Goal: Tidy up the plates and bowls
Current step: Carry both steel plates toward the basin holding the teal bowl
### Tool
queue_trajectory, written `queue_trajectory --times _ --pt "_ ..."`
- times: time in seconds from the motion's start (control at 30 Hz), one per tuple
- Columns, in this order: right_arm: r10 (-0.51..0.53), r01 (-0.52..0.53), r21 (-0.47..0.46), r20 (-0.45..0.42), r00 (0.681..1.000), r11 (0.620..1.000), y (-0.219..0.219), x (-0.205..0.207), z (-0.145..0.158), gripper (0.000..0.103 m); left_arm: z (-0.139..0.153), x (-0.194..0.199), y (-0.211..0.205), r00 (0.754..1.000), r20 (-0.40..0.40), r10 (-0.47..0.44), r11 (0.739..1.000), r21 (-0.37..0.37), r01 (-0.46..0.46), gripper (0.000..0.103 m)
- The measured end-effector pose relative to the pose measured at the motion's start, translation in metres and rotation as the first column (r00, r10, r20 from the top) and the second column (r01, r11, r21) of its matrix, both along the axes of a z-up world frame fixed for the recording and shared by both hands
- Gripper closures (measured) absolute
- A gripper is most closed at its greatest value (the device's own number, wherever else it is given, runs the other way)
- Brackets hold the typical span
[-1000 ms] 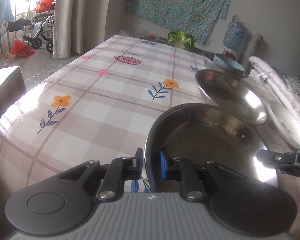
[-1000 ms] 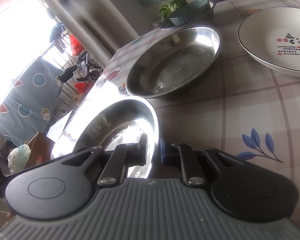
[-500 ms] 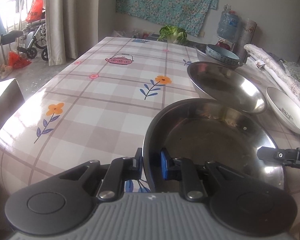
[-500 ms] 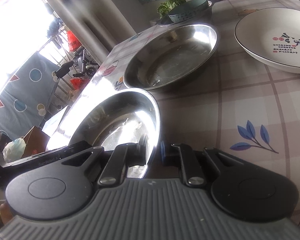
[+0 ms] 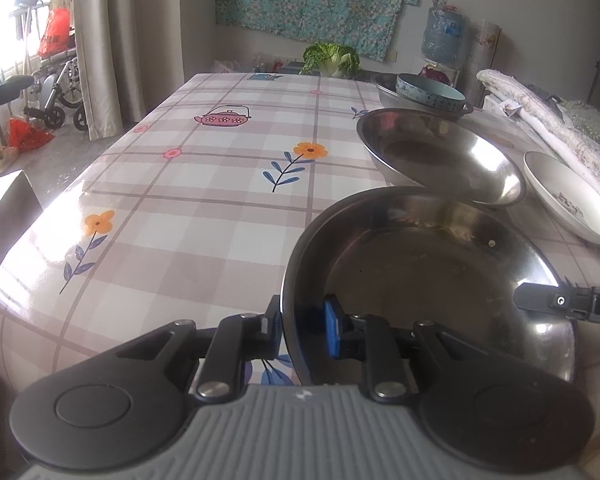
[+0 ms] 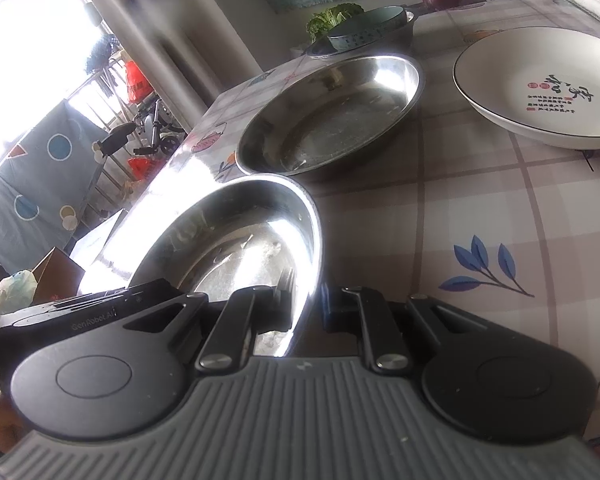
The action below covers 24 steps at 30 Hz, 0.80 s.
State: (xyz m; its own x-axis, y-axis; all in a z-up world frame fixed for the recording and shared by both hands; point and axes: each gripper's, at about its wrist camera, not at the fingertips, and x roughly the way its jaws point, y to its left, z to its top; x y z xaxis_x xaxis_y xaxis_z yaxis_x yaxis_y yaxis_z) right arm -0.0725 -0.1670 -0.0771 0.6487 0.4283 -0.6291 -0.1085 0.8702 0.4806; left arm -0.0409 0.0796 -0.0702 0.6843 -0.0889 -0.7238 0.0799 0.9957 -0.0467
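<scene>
the left gripper (image 5: 302, 326), jaws opening, straddles the near rim of a steel plate (image 5: 432, 280) whose far edge seems to overlap a second steel plate (image 5: 440, 156) on the checked tablecloth (image 5: 180, 200)

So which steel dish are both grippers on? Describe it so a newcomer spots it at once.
On the checked floral tablecloth, look to the near end of the row of dishes. The held steel dish is the nearest, just in front of a second steel dish and left of the white printed plate. It alone has the left gripper and right gripper straddling opposite rims.
</scene>
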Motion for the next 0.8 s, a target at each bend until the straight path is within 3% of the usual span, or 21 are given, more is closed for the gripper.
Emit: queue_trajectory --times 0.8 --pt "-0.001 0.001 -0.017 -0.005 1.000 1.000 0.0017 0.0021 -0.0001 0.091 0.0041 0.0031 -0.0057 1.000 -0.017 -0.019 0.999 0.047 0.020 0.078"
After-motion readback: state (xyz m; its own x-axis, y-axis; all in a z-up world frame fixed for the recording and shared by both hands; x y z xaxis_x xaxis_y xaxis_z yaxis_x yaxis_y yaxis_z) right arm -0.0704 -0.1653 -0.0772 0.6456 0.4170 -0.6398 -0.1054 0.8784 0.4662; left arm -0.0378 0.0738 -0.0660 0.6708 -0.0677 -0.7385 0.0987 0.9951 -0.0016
